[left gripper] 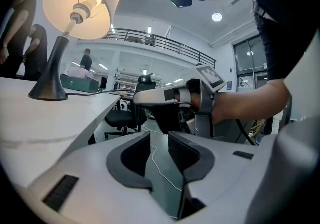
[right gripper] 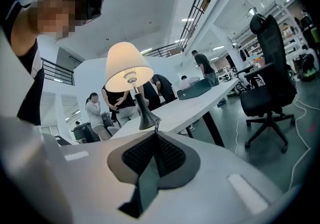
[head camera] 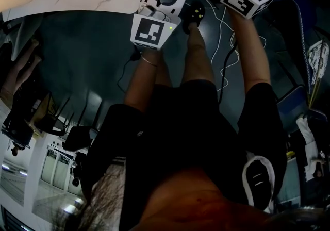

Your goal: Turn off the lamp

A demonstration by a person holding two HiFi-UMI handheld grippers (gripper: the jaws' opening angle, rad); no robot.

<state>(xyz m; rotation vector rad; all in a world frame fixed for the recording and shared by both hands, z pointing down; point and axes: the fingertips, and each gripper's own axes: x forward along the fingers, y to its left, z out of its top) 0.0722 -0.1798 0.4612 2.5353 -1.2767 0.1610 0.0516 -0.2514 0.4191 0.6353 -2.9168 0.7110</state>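
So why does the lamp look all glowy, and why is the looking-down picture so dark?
Left gripper view: the lamp is lit, its bulb glaring nearly white. Right gripper view: the shade glows evenly, and the wide lens curves the room and blackens the corners. Head view: dim, since it looks down at dark floor and black clothes.

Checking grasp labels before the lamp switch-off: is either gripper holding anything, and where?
Nothing held. Left gripper: jaws apart, only floor between them. Right gripper: jaws together, nothing evident between them. The lamp is lit and untouched.
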